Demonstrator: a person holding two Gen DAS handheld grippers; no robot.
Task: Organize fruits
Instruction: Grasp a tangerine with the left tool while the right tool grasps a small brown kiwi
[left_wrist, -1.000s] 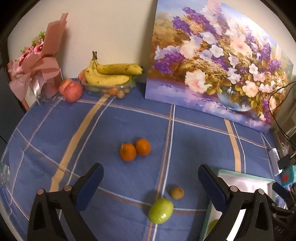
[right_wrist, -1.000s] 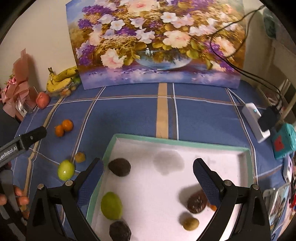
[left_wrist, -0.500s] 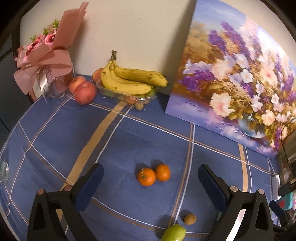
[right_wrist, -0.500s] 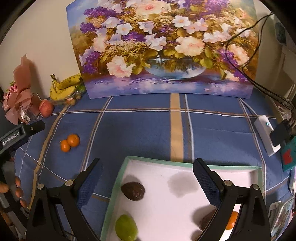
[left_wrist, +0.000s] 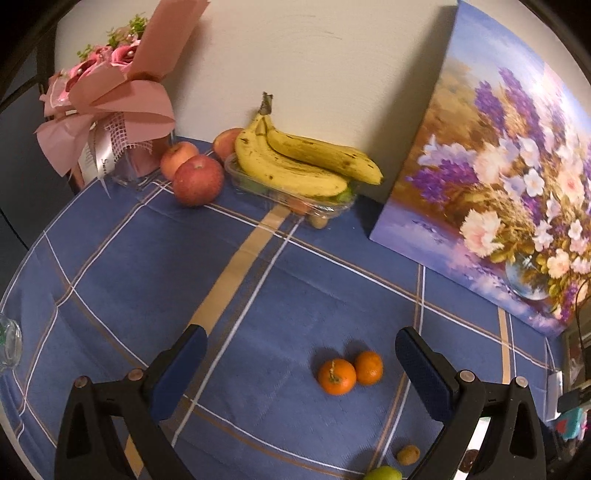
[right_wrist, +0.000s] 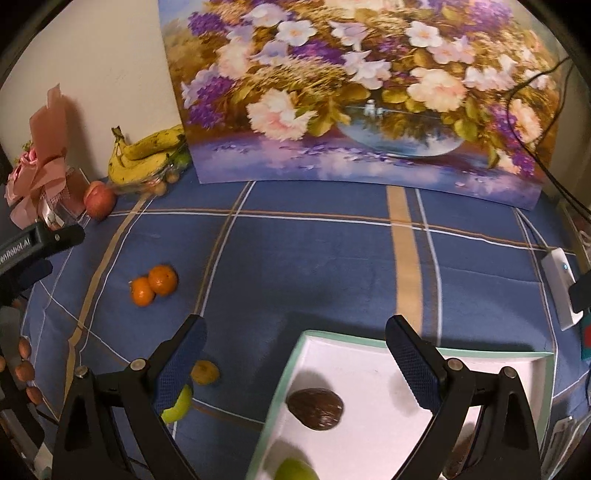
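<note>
Two small oranges (left_wrist: 349, 371) (right_wrist: 154, 284) lie side by side on the blue checked tablecloth. My left gripper (left_wrist: 300, 363) hangs open above the cloth, with the oranges between its fingers but nearer the right one. A small brown fruit (left_wrist: 408, 454) (right_wrist: 204, 372) and a green fruit (left_wrist: 382, 474) (right_wrist: 179, 404) lie nearer the front. My right gripper (right_wrist: 295, 354) is open and empty above the left edge of a white tray (right_wrist: 373, 360). The tray holds a dark brown fruit (right_wrist: 315, 408) and a green fruit (right_wrist: 295, 469).
At the back, bananas (left_wrist: 295, 162) rest on a clear container beside red apples (left_wrist: 197, 179) and a pink bouquet (left_wrist: 110, 96). A flower painting (right_wrist: 354, 92) leans on the wall. A white power adapter (right_wrist: 559, 291) and cables lie at the right.
Both grippers have drawn back and tilted up: the oranges and tray have slid lower in view, and the bananas and painting appear larger. The jaws stayed open.
</note>
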